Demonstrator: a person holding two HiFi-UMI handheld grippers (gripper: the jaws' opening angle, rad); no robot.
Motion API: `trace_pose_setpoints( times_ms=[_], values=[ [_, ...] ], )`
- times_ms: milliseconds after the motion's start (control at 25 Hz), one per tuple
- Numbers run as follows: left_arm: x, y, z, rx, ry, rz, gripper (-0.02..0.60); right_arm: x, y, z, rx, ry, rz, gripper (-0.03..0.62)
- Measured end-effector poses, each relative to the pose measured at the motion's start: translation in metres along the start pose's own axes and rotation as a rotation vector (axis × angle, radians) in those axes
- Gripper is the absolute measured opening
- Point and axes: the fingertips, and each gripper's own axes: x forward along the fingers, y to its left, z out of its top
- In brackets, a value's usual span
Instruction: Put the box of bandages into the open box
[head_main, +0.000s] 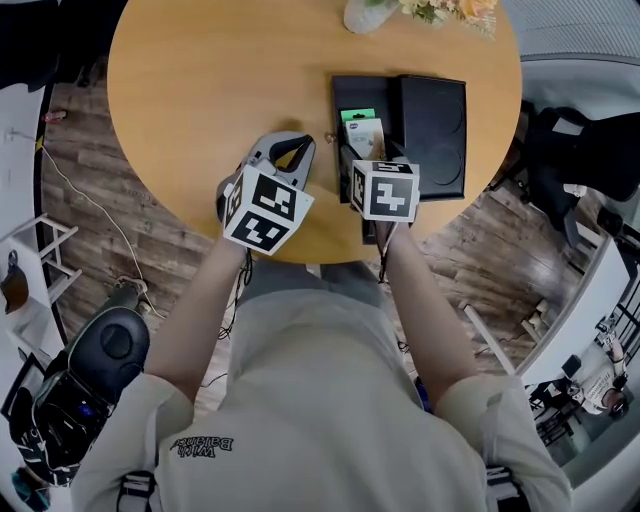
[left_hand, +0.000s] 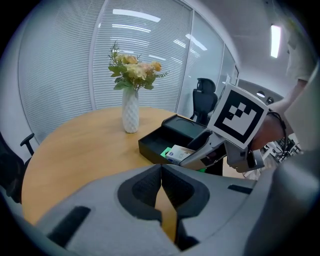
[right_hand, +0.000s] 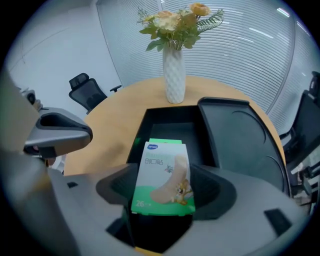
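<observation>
A white and green box of bandages sits between the fingers of my right gripper, which is shut on it. In the head view the bandage box hangs over the near end of the open black box. The left gripper view shows the bandage box at the black box's near wall. My left gripper rests over the wooden table left of the black box. Its jaws meet, shut with nothing between them.
The black box's lid lies flat just right of it. A white vase of flowers stands beyond the box at the round table's far edge. Office chairs stand round the table. The table's near edge lies under my grippers.
</observation>
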Motion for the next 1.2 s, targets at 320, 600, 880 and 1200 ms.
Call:
trace_pose_setpoints(
  times_ms=[320, 600, 880, 1200],
  values=[
    [-0.003, -0.008, -0.004, 0.005, 0.003, 0.004, 0.021, 0.001, 0.000, -0.003, -0.021, 0.020, -0.001, 0.311],
    [-0.010, -0.011, -0.002, 0.015, -0.006, 0.023, 0.021, -0.003, -0.002, 0.000, -0.004, -0.008, 0.001, 0.311],
    [-0.025, -0.010, 0.012, 0.035, -0.034, 0.054, 0.021, -0.027, -0.002, 0.025, -0.015, -0.113, 0.014, 0.310],
    [-0.052, -0.005, 0.045, 0.057, -0.094, 0.107, 0.021, -0.072, -0.002, 0.056, -0.041, -0.250, 0.007, 0.207]
  ],
)
